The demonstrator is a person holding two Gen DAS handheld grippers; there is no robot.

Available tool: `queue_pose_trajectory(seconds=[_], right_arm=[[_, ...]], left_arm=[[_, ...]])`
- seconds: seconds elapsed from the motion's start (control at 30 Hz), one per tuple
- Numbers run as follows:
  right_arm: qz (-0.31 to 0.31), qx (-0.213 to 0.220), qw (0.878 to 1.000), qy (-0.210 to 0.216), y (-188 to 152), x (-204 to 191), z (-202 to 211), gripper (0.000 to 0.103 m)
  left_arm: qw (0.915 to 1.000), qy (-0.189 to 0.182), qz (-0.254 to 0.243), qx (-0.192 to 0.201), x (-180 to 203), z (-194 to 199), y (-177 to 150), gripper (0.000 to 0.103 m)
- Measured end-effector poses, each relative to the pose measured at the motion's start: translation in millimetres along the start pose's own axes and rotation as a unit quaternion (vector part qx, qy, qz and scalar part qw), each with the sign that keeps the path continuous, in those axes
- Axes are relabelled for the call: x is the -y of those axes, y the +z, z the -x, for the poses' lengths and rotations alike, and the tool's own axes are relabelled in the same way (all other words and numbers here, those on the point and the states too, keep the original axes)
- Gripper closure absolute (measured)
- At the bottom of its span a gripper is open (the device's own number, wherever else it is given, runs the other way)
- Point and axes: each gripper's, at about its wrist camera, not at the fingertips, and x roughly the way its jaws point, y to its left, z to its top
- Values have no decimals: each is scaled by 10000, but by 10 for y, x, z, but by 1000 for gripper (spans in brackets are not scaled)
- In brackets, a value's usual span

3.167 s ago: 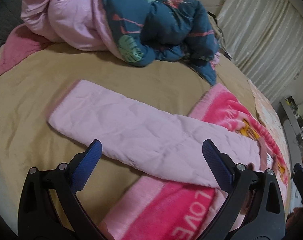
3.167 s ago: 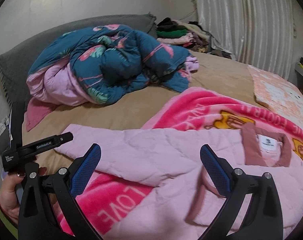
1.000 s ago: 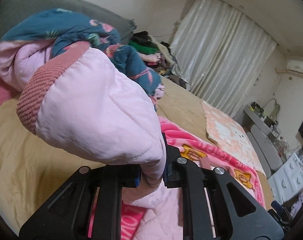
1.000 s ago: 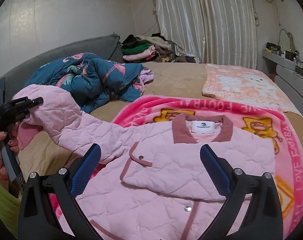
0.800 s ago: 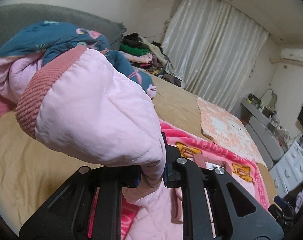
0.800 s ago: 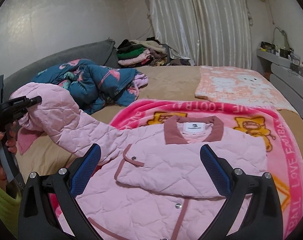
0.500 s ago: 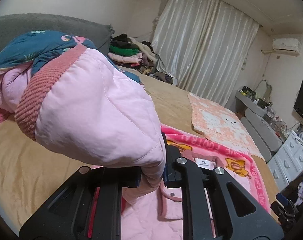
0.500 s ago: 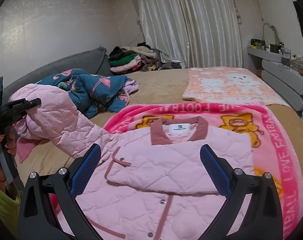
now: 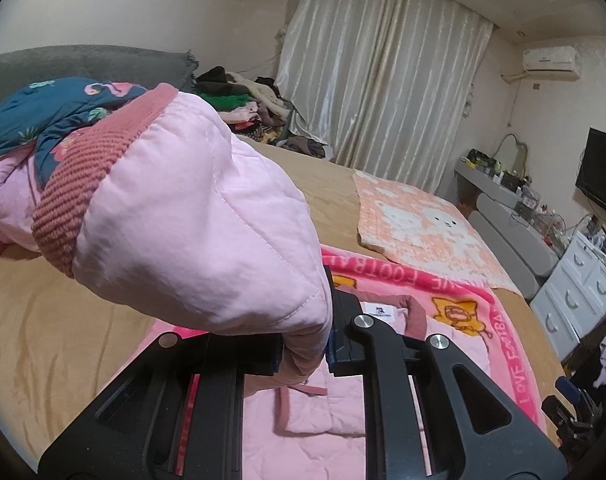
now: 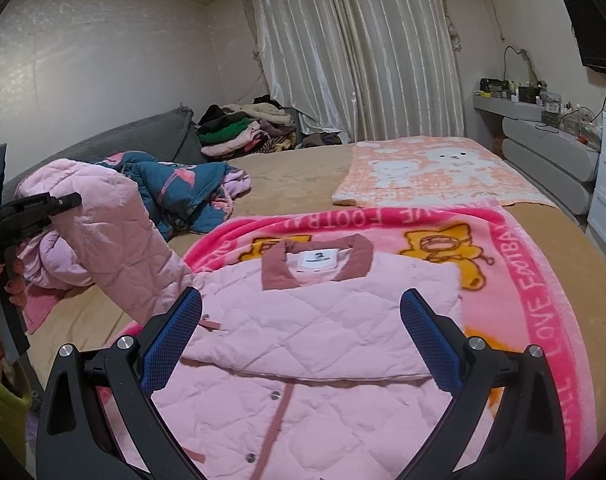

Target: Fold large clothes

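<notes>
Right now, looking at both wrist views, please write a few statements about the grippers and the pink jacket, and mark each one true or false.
1. The left gripper is shut on the sleeve of the pink quilted jacket. True.
2. The right gripper holds the jacket's collar. False: it is open and holds nothing.
3. The jacket lies on a pink cartoon blanket. True.
4. The sleeve lies flat on the bed. False: it is lifted off the bed.
5. The sleeve's cuff is dark blue. False: it is ribbed dusty red.
</notes>
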Motion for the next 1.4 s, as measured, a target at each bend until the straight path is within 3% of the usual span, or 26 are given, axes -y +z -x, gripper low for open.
queue_pose_trajectory(seconds=[0.43, 0.63, 1.03, 1.4], right_arm=[[47, 170, 9988, -457, -253, 536, -47, 4], [-271, 216, 9978, -558, -275, 865, -6, 4], [-767, 199, 9939, -769, -361, 1277, -13, 4], [-884, 209, 9921, -861, -375, 1393, -7, 4]], left_arm=[[9972, -128, -656, -338, 835, -403, -378, 95], [9947, -244, -848, -534, 1190, -599, -590, 95], [9850, -341, -1336, -1041, 1599, -916, -1104, 93], [9763, -358, -1629, -1378, 1807, -1117, -1473, 90]])
